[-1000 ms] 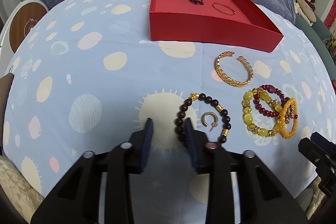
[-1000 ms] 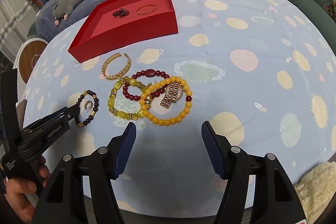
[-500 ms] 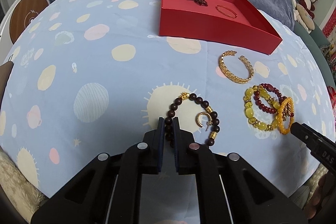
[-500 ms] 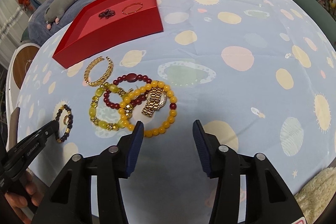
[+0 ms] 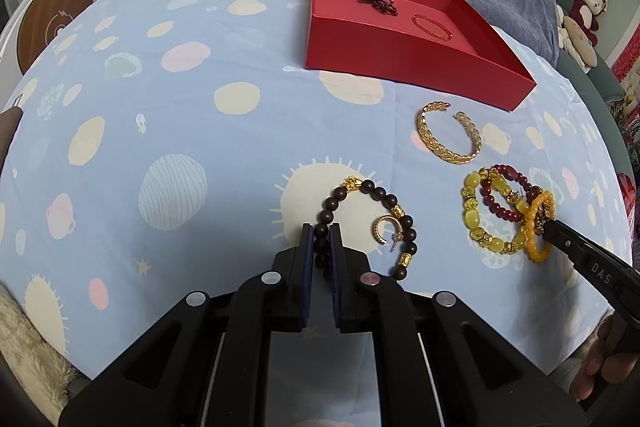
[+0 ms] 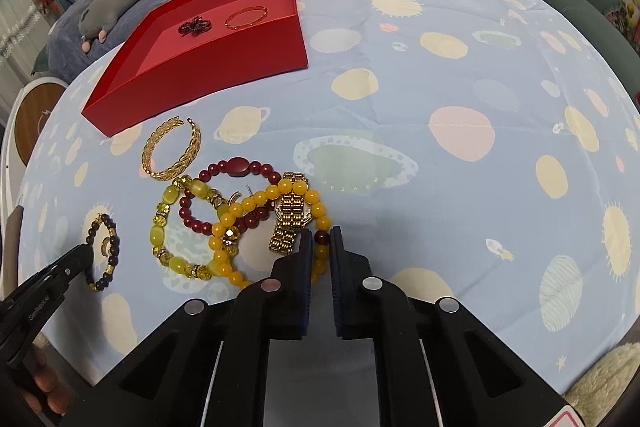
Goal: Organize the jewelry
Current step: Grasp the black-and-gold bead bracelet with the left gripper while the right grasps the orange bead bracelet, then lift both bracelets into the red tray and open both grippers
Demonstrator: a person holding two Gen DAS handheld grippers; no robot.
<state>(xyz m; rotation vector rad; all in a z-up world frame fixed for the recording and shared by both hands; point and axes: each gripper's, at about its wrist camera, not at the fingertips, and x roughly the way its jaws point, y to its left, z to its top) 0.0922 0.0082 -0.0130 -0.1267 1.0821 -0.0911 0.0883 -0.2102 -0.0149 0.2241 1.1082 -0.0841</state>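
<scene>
In the left wrist view my left gripper (image 5: 320, 233) is shut on the near side of a dark brown bead bracelet (image 5: 384, 195), which lies on the cloth with a gold hoop earring (image 5: 385, 229) inside its ring. In the right wrist view my right gripper (image 6: 320, 239) is shut on the near edge of an orange bead bracelet (image 6: 256, 203). That bracelet lies in a pile over a gold watch (image 6: 291, 215), a red bead bracelet (image 6: 238, 167) and a yellow bead bracelet (image 6: 168, 219). A gold cuff (image 6: 172, 147) lies apart, nearer the red box (image 6: 200, 67).
The red box holds a dark beaded piece (image 6: 195, 25) and a thin gold bangle (image 6: 246, 17). A blue planet-print cloth (image 6: 460, 87) covers the round table. Plush toys (image 6: 112, 3) lie on the blue bedding behind. A hand (image 5: 604, 375) grips the right tool.
The left jaws have shut on the dark bracelet. The right jaws, wide open a second ago, have come forward and down onto the pile and shut on the orange bracelet.
</scene>
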